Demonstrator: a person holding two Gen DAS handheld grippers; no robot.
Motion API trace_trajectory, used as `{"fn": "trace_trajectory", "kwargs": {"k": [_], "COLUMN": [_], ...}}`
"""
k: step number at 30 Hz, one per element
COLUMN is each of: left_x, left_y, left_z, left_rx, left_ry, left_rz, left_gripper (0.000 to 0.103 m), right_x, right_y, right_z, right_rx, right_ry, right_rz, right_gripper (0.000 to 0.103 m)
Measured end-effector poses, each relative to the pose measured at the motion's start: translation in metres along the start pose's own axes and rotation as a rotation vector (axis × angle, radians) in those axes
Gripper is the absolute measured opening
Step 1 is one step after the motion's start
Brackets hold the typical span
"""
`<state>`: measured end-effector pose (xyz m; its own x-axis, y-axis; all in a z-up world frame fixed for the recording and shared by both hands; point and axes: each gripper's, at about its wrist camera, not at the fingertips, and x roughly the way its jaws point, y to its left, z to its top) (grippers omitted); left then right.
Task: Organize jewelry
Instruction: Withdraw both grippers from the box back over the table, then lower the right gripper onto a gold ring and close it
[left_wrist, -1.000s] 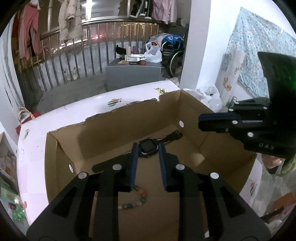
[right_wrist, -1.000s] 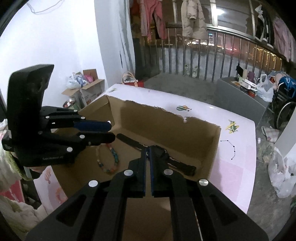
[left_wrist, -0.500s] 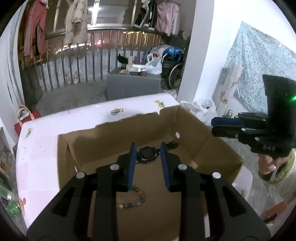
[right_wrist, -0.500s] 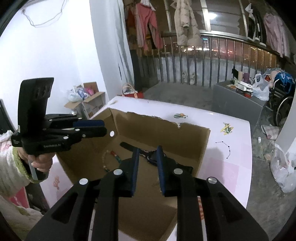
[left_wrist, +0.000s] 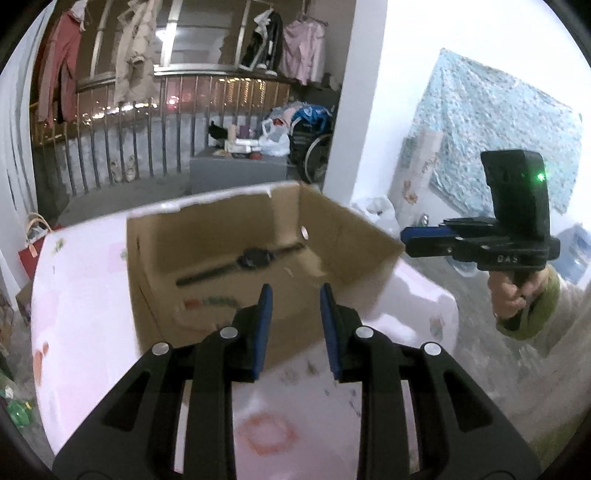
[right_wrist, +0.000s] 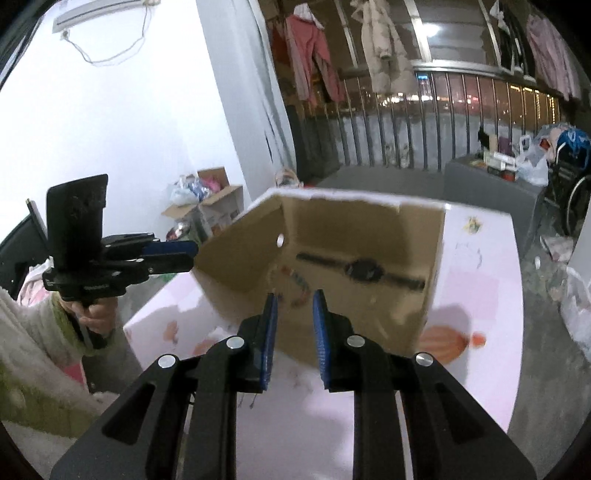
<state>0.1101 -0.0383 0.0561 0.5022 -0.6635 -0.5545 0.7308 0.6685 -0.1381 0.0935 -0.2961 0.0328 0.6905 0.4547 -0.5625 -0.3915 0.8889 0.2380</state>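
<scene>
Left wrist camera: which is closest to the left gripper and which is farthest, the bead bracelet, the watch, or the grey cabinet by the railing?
From the left gripper:
1. Bead bracelet, blurred, on the box floor just left of the fingertips.
2. Watch, farther back in the cardboard box, near the far wall.
3. Grey cabinet, beyond the table, by the railing.

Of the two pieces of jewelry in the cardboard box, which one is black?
The watch, lying stretched flat on the cardboard box floor. The other piece, the beaded bracelet, has many colours.
</scene>
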Motion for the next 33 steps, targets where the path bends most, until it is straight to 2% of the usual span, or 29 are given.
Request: {"fn": "trace_trajectory", "kwargs": {"k": [4,7,11,16,22,33], "left_x": [0.012,0.029,0.052,0.077,0.093,0.100], "left_y": [-0.008,-0.014,-0.018,-0.015,-0.007,-0.010], "left_z": [-0.030,-0.051,-0.065,-0.077,-0.080,-0.080], "left_rx": [-0.009,0.022,0.057,0.031,0.006,0.043], "left_ry": [0.073,0.121,0.164,0.208,0.223,0.228], "left_rz": [-0.007,0.021,0.051,0.066,0.107,0.161], "left_gripper": [0.025,0.025,0.025,0.025,0.025,0.024], "right_x": [0.013,0.025,0.036,0.047,0.056,0.066], "right_y": [0.007,0.009,0.009,0.003,-0.003,-0.009], "right_z": [-0.023,-0.038,-0.047,-0.052,-0.054,-0.063], "right_rx": [0.026,0.017,-0.019,-0.037,-0.024,-0.018], "right_ry": [0.053,0.090,0.122,0.150,0.156,0.164], "right_rz": [-0.001,-0.018,-0.039,-0.039,-0.028,-0.028], "right_gripper": [0.020,0.020,0.020,0.020,0.020,0.020]}}
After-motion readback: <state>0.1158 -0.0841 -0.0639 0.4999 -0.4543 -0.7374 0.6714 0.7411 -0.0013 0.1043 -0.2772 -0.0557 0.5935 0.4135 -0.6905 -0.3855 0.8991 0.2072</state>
